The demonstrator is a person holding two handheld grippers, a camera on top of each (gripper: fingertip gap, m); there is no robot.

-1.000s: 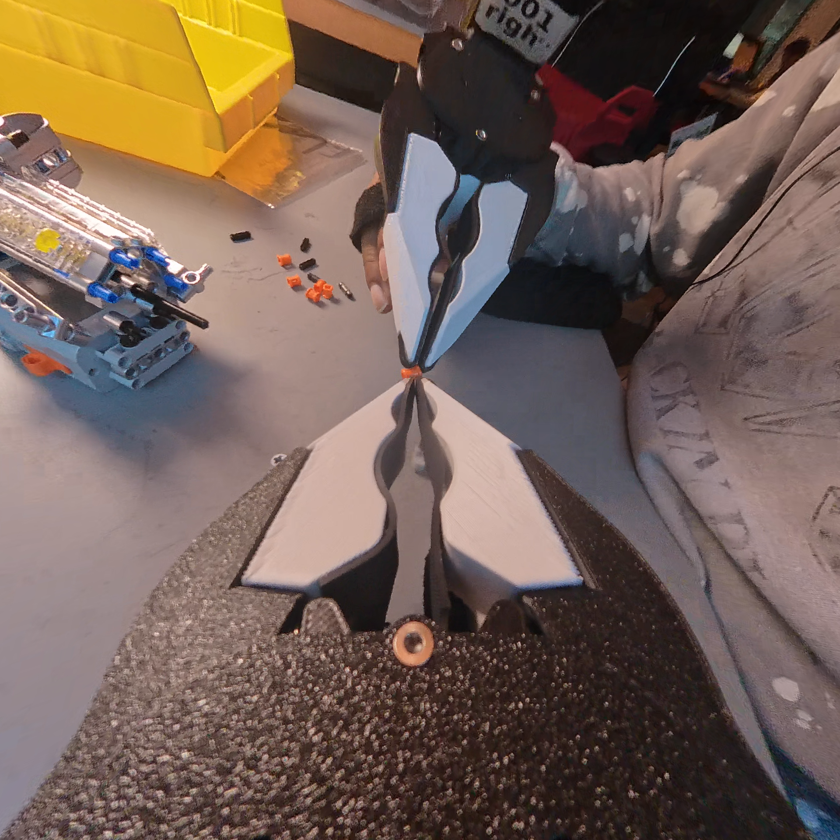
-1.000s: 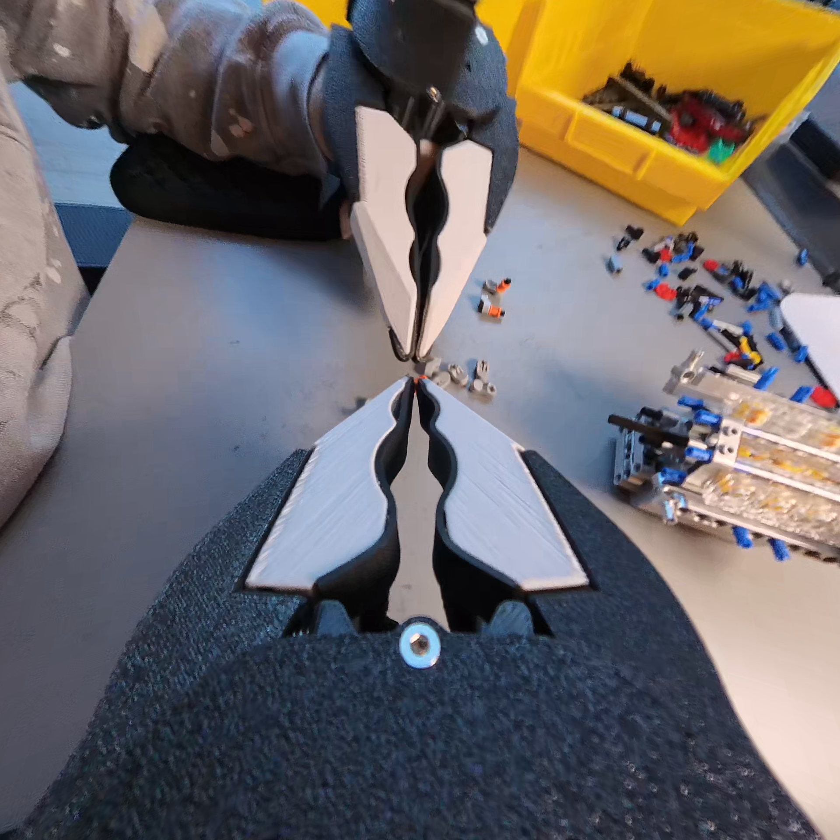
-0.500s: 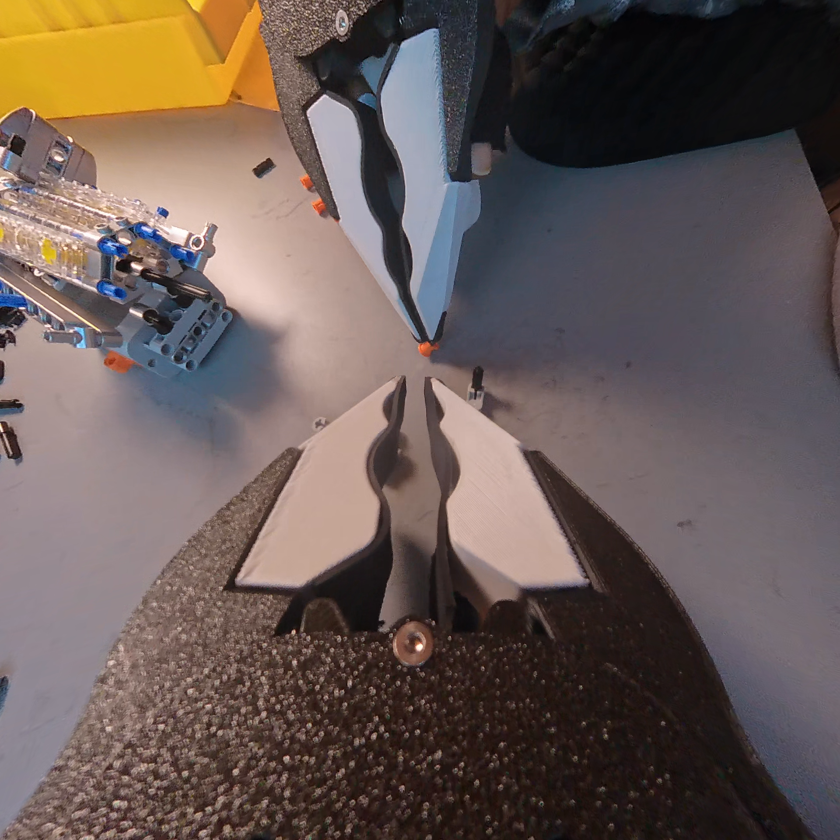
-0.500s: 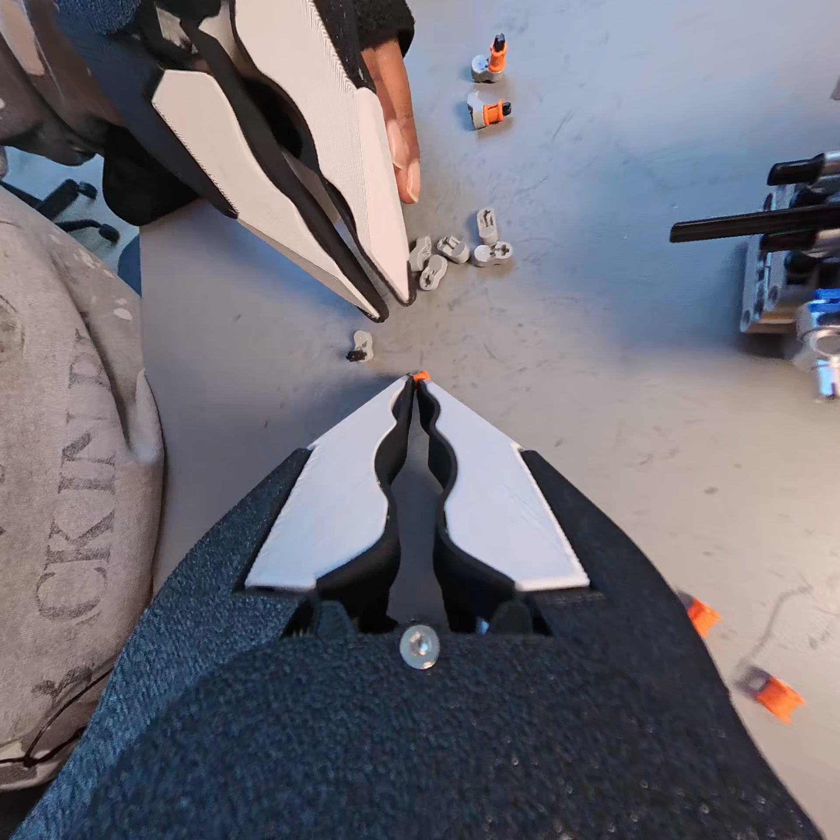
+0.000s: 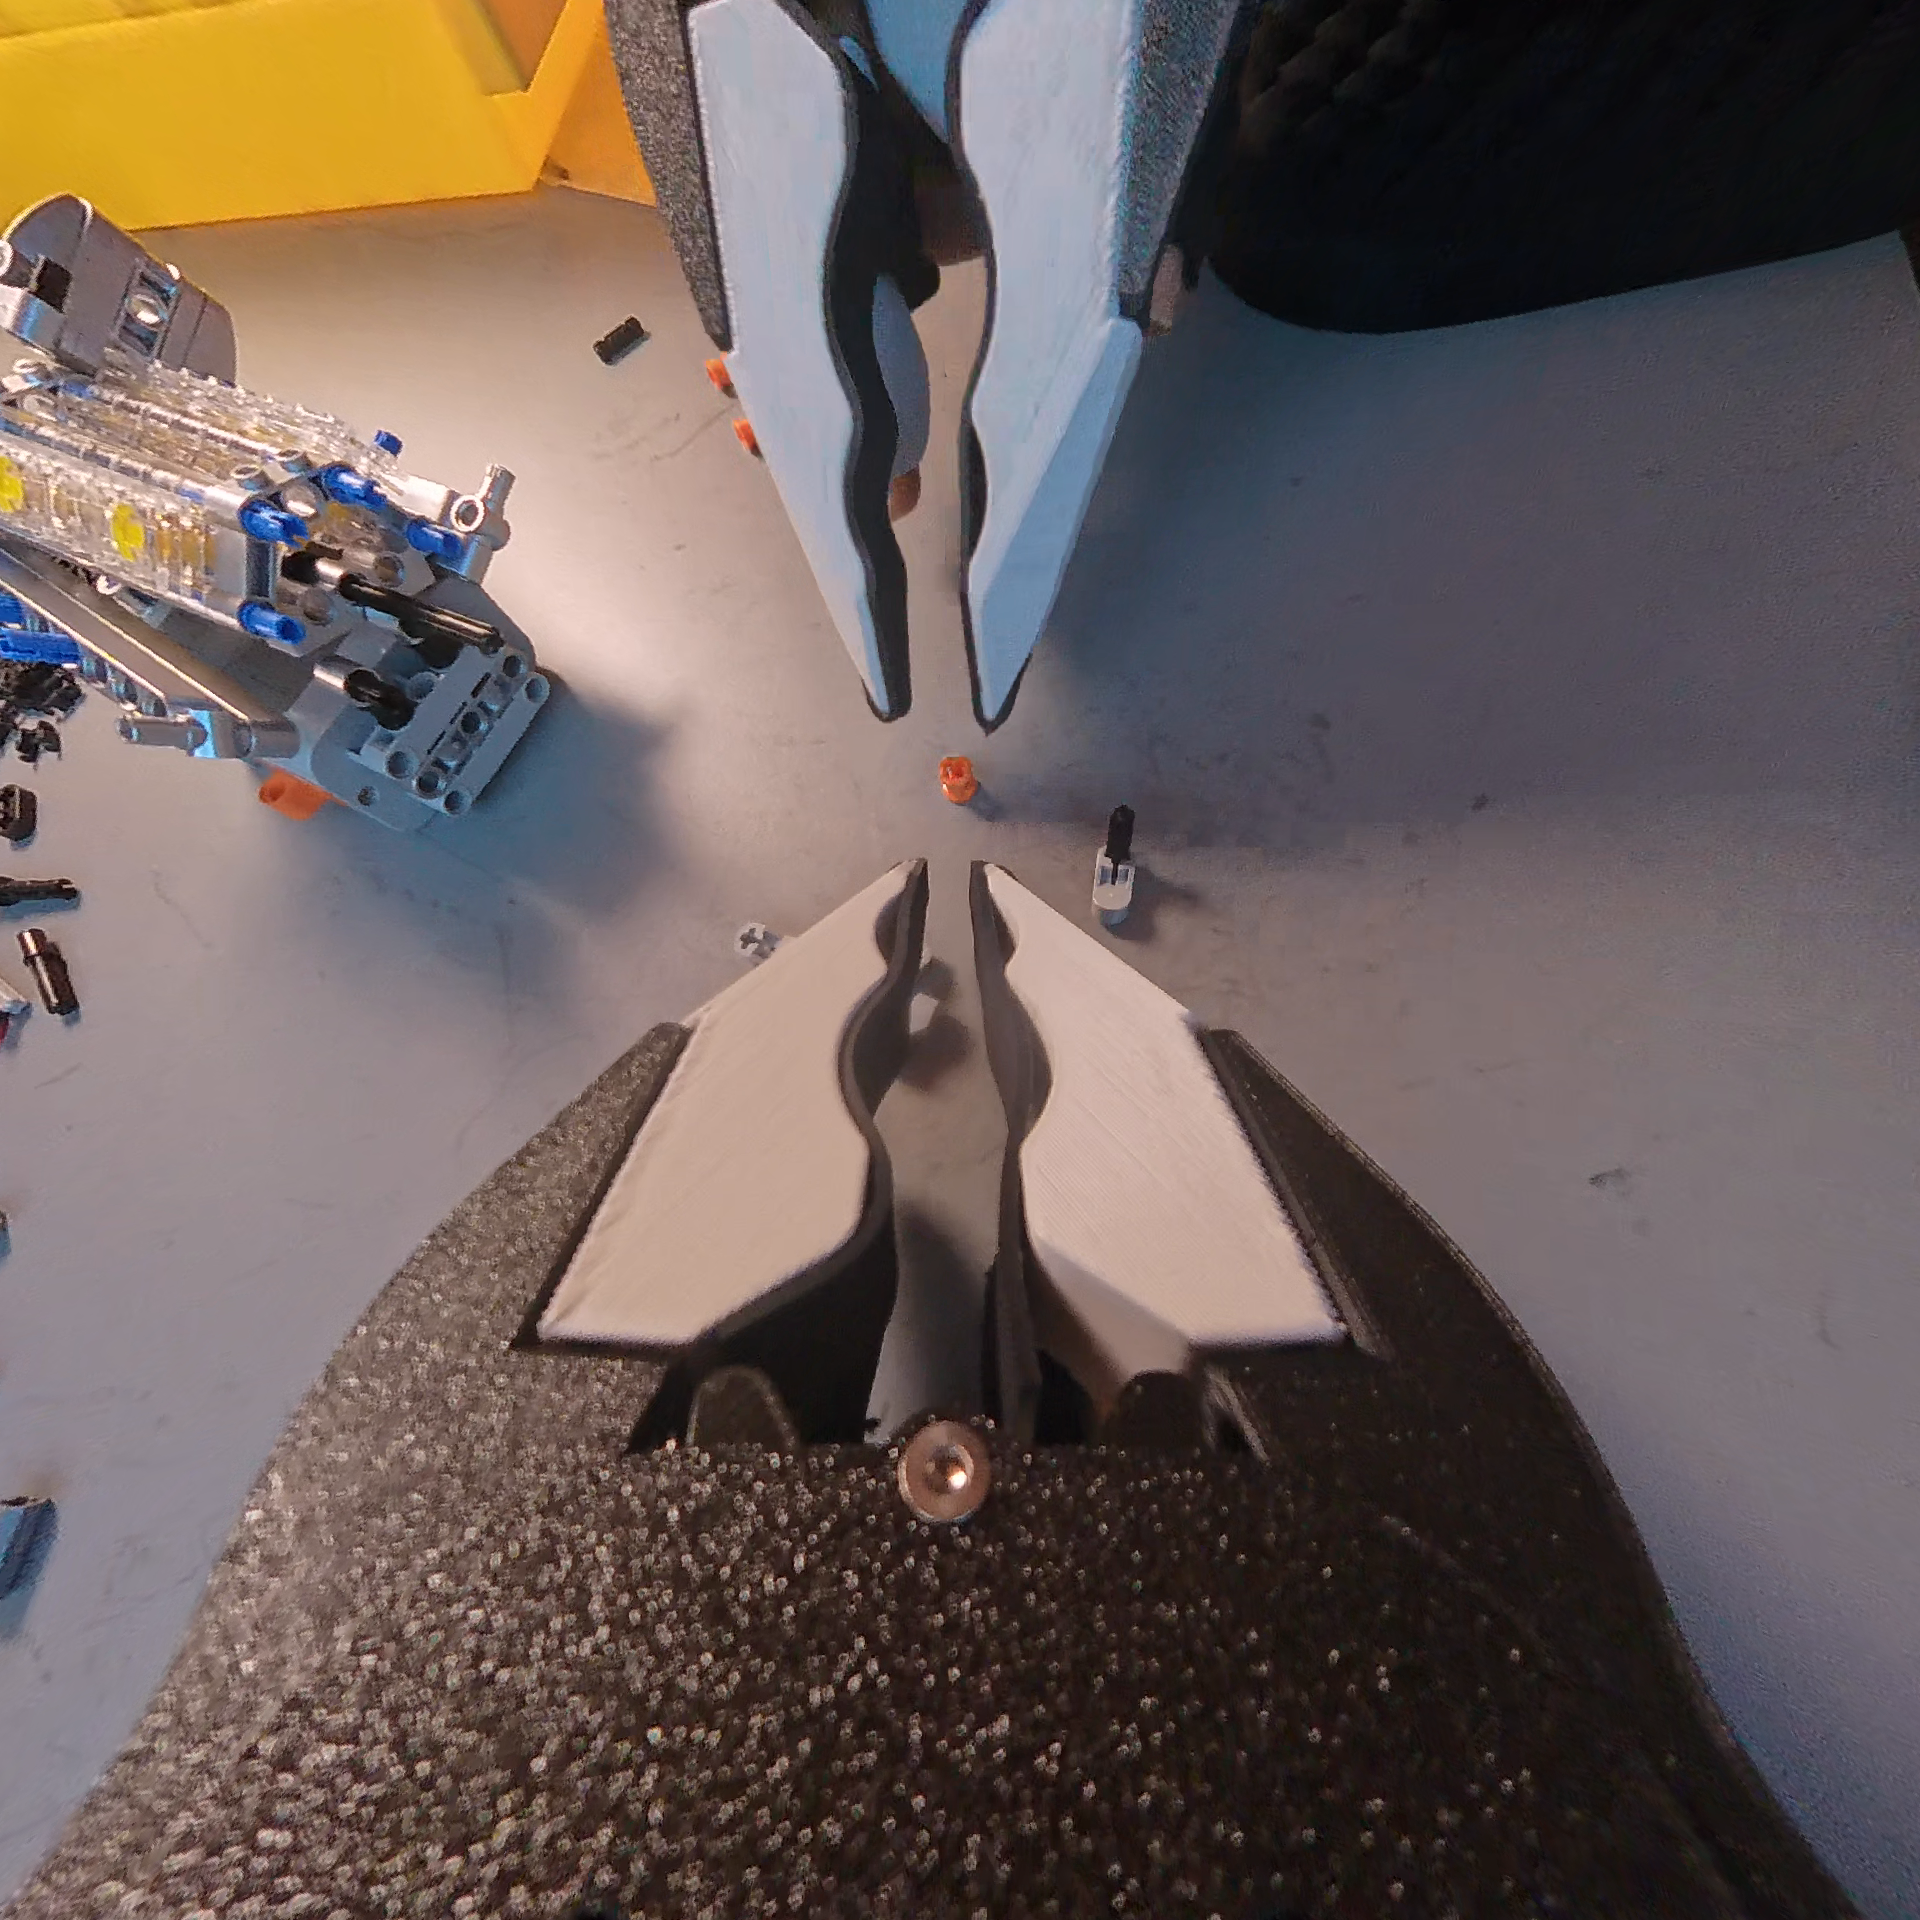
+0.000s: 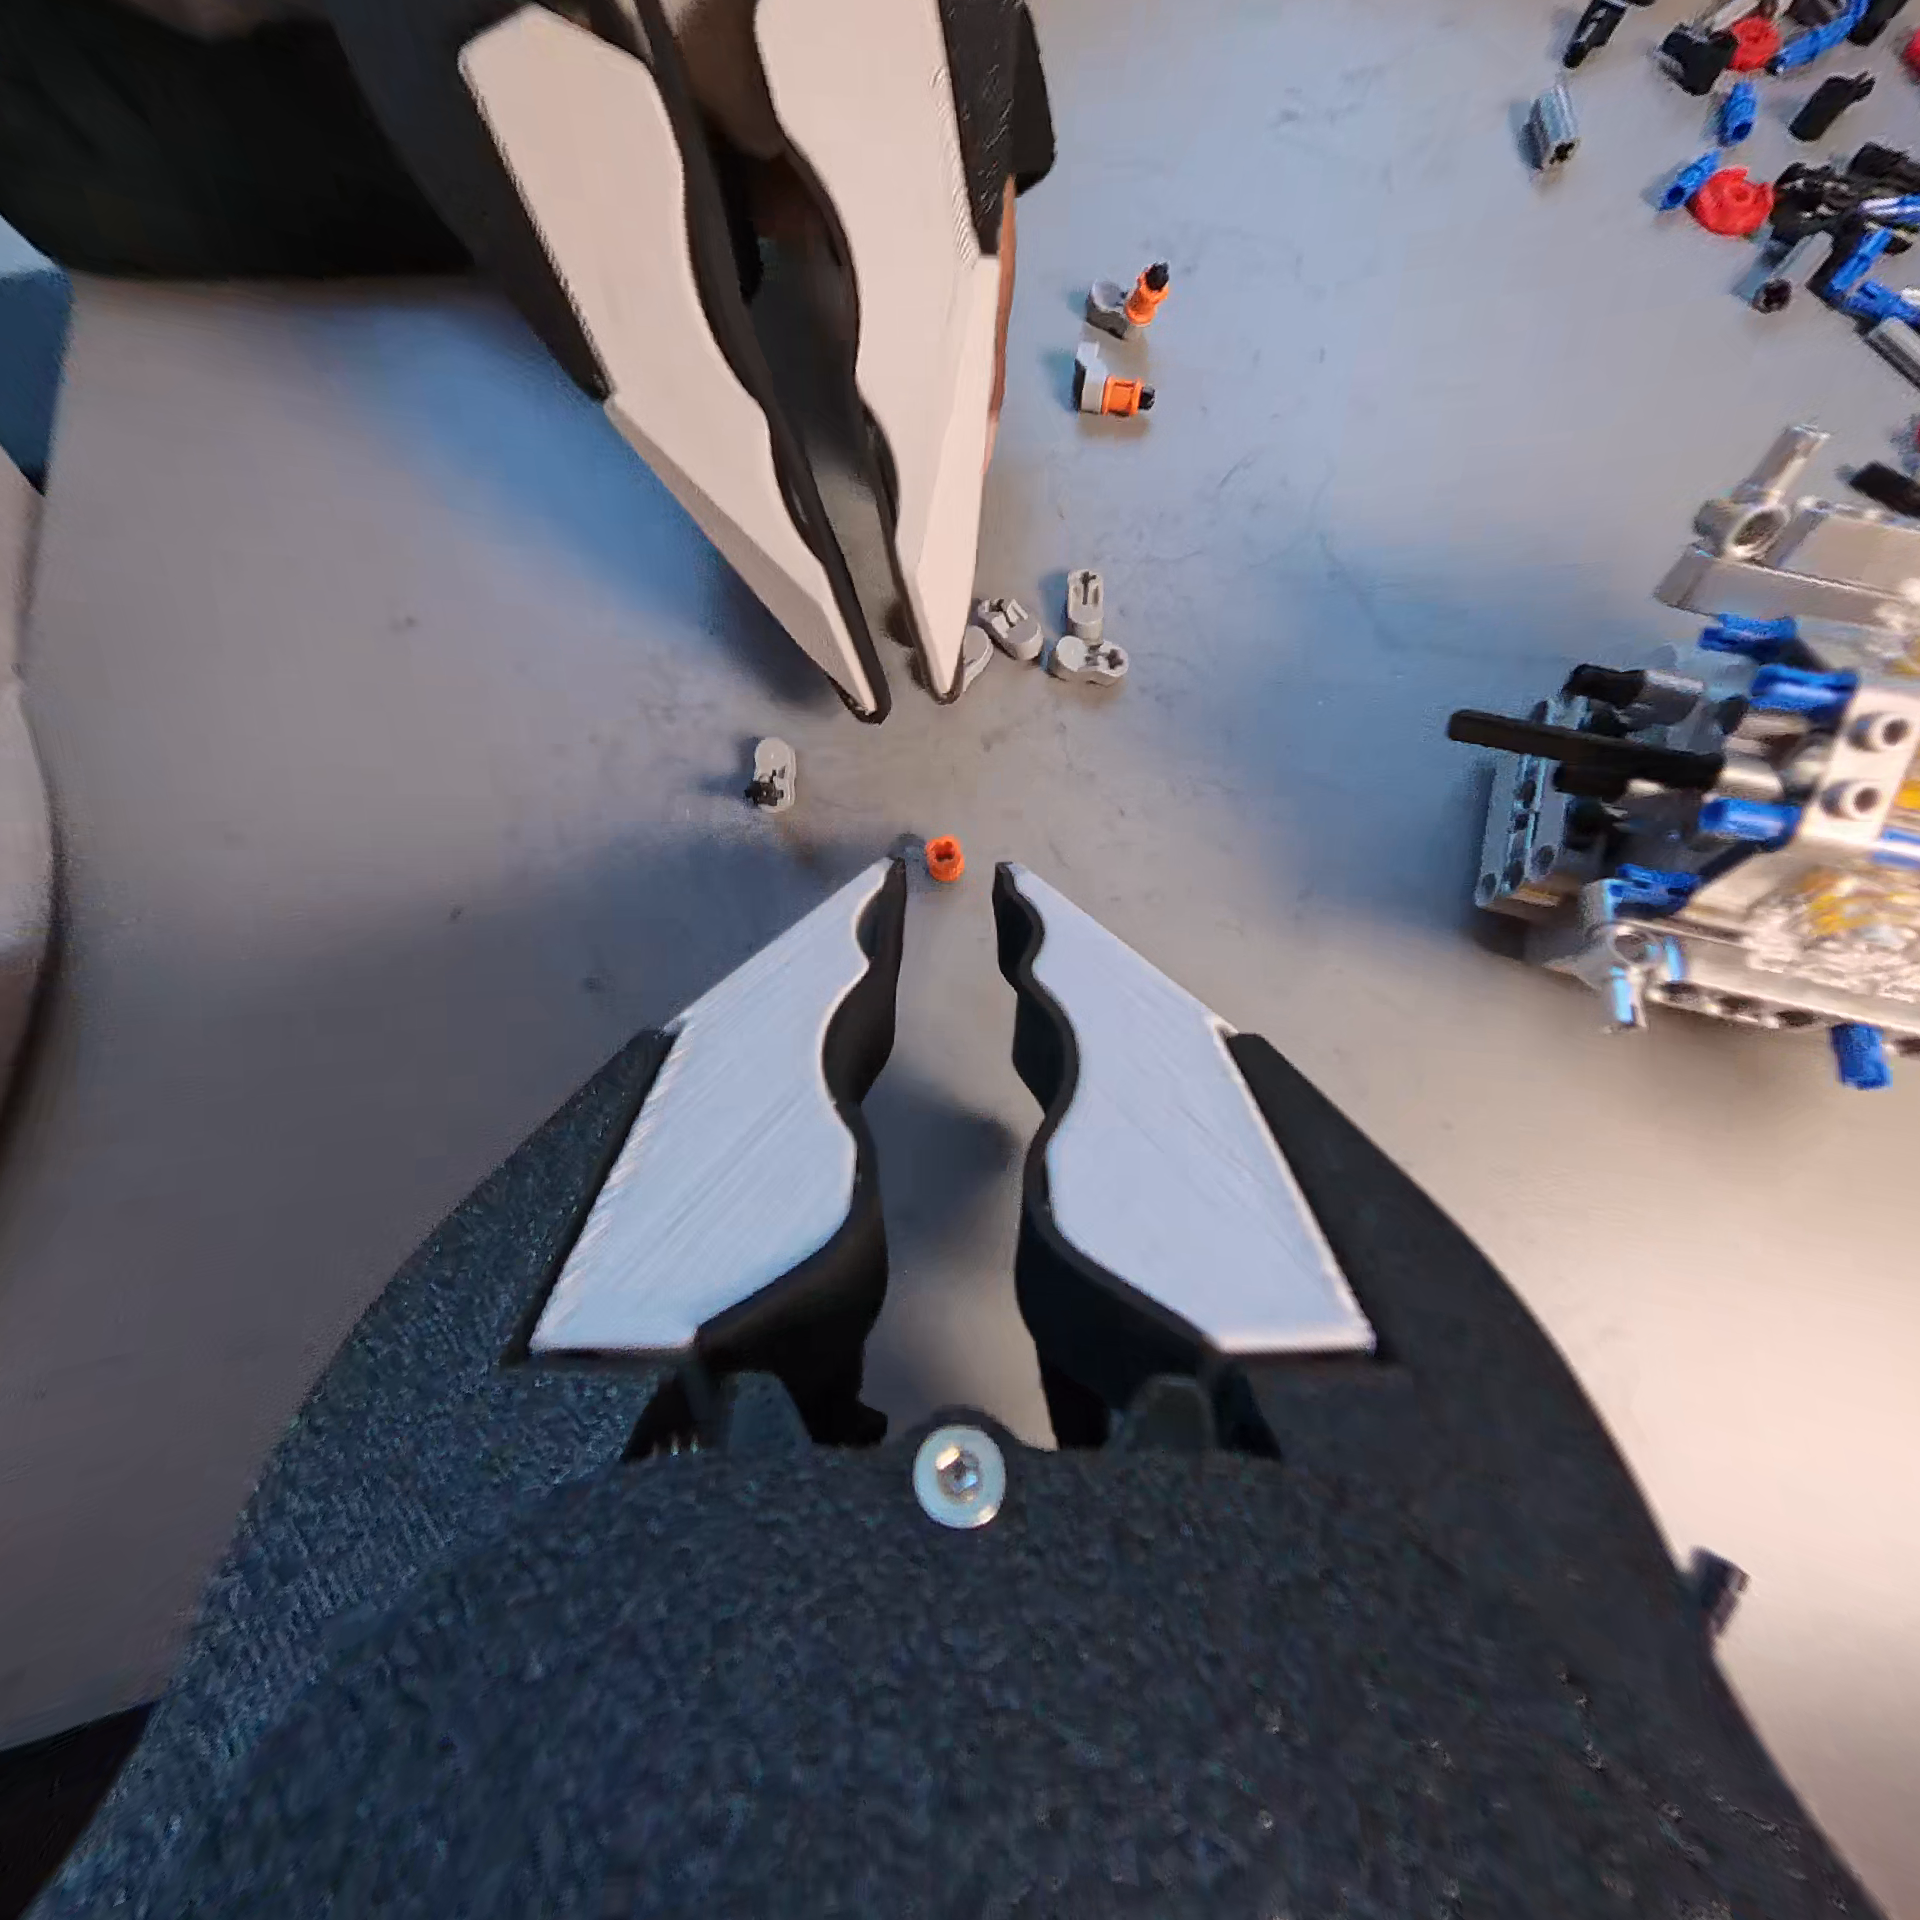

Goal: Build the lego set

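Tiny round orange plastic peg [image 5: 956,778] lying loose on grey table [image 5: 1455,727]. Left gripper [image 5: 947,862] just beside peg, fingers a little apart, holding nothing. Right gripper [image 6: 943,871] beside it too, parted wider, empty.

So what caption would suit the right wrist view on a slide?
Two open grippers, right and left, meet tip-to-tip over a small orange piece lying on the grey table.

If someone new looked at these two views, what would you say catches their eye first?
Probably the tiny orange bushing lying loose on the grey table, right between the open jaws of the left gripper and the right gripper, which point tip to tip at each other. Next comes the grey and blue brick-built model off to the side, with small loose parts scattered near it.
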